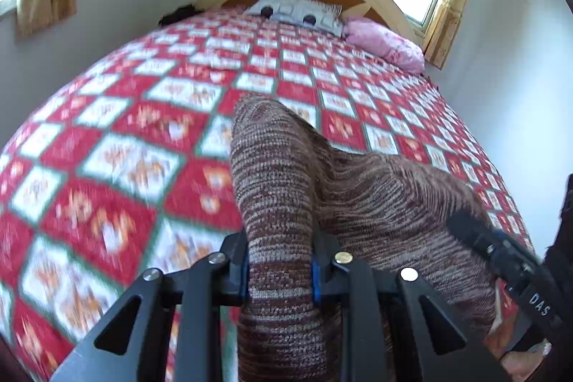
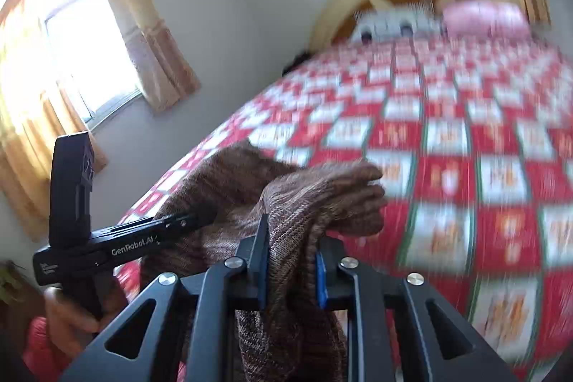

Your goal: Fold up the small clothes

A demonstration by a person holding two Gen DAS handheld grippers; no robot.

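Above the near end of the bed point(image 1: 118, 167), with its red-and-white checked quilt, we hold the brown knitted garment point(image 1: 283, 174) off the cover, strung between the two tools; the left gripper point(image 1: 279, 269) is clamped on a thick bunch of the knit, its blue pads pressing in from either side; the right gripper point(image 2: 292, 264) is likewise closed on a gathered edge, cloth spilling forward over its jaws and hanging below them. In the left wrist view the right gripper point(image 1: 501, 256) shows low at the right edge with the fabric sloping down toward it; in the right wrist view the left gripper point(image 2: 118, 238) sits just beside, to the left, with a hand point(image 2: 71, 314) on its grip. So the garment's held edge runs side to side between our hands, and the quilt lies ahead and below both tools; neither hand looks clearly nearer. We judge the next move is to carry the knit forward and lay it flat, keeping the hands level so the edge lands straight. The pillows point(image 1: 297, 11) at the headboard lie well apart.
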